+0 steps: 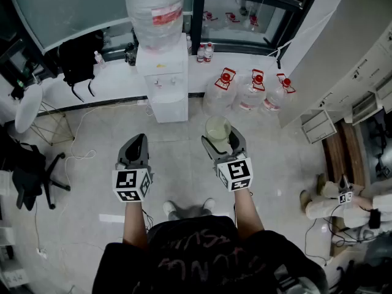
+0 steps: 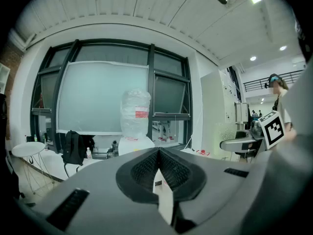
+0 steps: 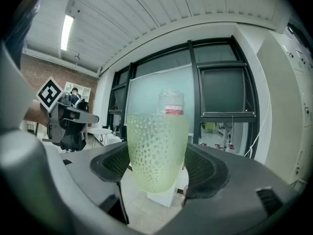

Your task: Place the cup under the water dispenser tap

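Note:
A pale green dimpled cup [image 3: 156, 151] stands upright between the jaws of my right gripper [image 3: 157, 166], which is shut on it; in the head view the cup [image 1: 217, 129] shows just ahead of that gripper [image 1: 223, 143]. The white water dispenser [image 1: 164, 81] with its clear bottle [image 1: 155, 6] on top stands against the far wall, some way ahead and left of the cup. Through the cup, the bottle [image 3: 171, 103] shows straight ahead. My left gripper [image 1: 134, 149] is shut with nothing in it, pads [image 2: 149, 169] together, and the dispenser [image 2: 135, 143] lies ahead of it.
Three large water jugs [image 1: 251, 90] with red caps stand on the floor right of the dispenser. A black backpack [image 1: 79, 57] sits on the ledge at left, a black office chair [image 1: 27, 173] and a round white table [image 1: 27, 108] further left. A person [image 1: 343, 204] sits at right.

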Demonstrator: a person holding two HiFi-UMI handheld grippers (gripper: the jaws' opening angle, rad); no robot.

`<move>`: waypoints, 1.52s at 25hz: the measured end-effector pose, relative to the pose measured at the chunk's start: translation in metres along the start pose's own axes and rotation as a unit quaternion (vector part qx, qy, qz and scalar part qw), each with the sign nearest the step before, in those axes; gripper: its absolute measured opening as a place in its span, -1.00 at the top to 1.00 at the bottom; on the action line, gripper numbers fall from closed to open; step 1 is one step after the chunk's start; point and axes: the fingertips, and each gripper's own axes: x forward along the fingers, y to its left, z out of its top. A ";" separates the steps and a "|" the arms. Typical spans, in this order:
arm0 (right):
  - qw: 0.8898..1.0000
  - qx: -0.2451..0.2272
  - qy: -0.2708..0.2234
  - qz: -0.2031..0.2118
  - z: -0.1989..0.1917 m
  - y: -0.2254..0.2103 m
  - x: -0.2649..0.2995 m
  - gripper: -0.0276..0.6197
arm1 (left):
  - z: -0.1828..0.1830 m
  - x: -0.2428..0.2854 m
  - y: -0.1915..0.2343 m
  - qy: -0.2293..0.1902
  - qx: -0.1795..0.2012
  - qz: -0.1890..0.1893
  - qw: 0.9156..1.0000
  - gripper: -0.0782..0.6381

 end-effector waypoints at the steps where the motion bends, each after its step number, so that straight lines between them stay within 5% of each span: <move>1: 1.000 0.004 -0.003 0.001 0.001 0.000 -0.001 -0.19 | 0.000 -0.001 0.000 0.000 0.000 0.000 1.000 0.76; 22: 1.000 0.004 -0.004 0.001 0.000 0.017 0.005 -0.19 | -0.010 -0.006 0.014 0.005 0.006 -0.008 1.000 0.76; 38: 0.999 0.003 -0.014 -0.036 0.009 0.069 0.028 -0.19 | -0.010 -0.018 0.070 -0.008 0.019 -0.046 0.999 0.75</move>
